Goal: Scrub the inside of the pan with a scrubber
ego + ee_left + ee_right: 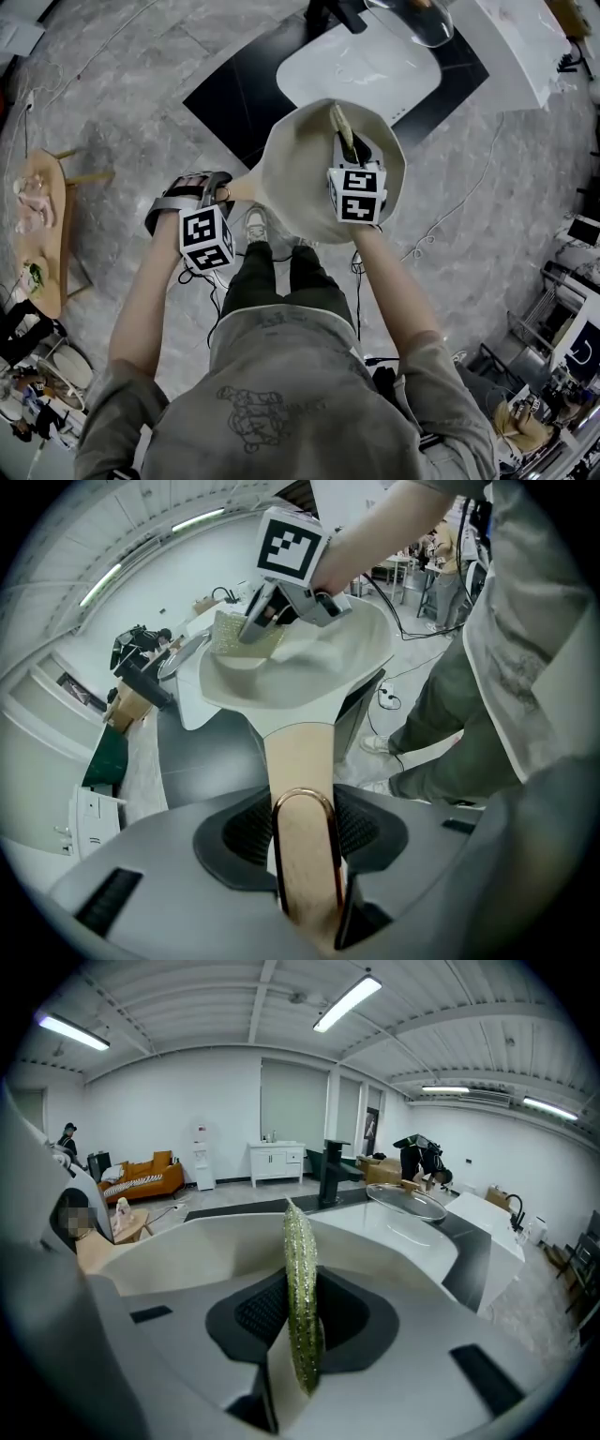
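Currently, the left gripper (305, 855) is clamped on the handle (298, 761) of the pan (300, 178). Both dark pads press the tan handle from either side, and its copper hanging loop sits just at the jaws. The pan is cream-coloured and held in the air in front of the person, above the grey floor (141, 84), with its bowl tilted toward the right gripper.

The right gripper (300, 1335) pinches the scrubber (300, 1269), a thin green-yellow pad seen edge-on and upright between the closed pads. In the head view this gripper reaches into the bowl, with the scrubber's free end near the far inner wall. Whether it touches the wall cannot be told.

Beyond the pan lies a black counter (225, 98) with a white sink (361, 70). A glass lid (417, 1204) rests at the sink's far side.
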`<state>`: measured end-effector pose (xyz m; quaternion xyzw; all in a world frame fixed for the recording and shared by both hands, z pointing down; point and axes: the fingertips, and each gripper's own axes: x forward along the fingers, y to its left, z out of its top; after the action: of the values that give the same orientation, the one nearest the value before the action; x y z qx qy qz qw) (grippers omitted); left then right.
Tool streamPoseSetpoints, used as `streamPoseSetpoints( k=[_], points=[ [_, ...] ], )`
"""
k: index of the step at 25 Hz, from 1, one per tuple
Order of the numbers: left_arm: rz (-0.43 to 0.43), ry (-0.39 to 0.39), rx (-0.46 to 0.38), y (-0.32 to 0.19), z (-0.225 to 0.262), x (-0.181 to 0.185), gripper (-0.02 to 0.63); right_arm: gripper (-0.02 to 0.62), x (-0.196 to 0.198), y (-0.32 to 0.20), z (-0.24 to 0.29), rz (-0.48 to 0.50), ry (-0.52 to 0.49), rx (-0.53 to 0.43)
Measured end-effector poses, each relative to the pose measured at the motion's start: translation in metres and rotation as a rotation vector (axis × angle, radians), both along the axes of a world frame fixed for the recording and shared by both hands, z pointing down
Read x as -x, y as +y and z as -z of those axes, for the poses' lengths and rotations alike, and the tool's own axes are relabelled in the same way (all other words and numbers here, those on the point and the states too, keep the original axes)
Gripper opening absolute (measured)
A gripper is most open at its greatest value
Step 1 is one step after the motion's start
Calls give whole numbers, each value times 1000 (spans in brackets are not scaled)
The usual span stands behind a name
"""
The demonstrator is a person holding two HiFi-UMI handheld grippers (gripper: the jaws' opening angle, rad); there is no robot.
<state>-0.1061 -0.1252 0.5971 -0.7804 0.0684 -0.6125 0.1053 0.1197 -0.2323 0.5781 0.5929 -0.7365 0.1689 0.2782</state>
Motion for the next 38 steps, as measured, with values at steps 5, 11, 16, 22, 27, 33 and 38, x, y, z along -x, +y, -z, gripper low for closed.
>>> streamPoseSetpoints(
  k=[5, 11, 16, 22, 27, 33, 38],
  points=[
    [-7, 15, 6, 0, 0, -1, 163, 78, 30, -2, -6, 90, -37, 7],
    [-10, 31, -2, 1, 0, -1, 163, 80, 64, 5, -10, 209, -84, 34],
    [-10, 38, -1, 1, 0, -2, 161, 81, 99, 21, -13, 383, -125, 97],
    [-7, 38, -10, 0, -1, -1, 161, 81, 131, 55, -10, 590, -177, 171],
    [12, 35, 1, 1, -1, -1, 160, 81, 141, 101, -5, 759, -260, 328],
    [21, 29, 12, 1, -1, -1, 160, 81, 132, 155, -1, 898, -262, 475],
    [25, 25, 8, 1, -2, 0, 160, 81, 120, 182, 18, 934, -380, 550]
  ],
)
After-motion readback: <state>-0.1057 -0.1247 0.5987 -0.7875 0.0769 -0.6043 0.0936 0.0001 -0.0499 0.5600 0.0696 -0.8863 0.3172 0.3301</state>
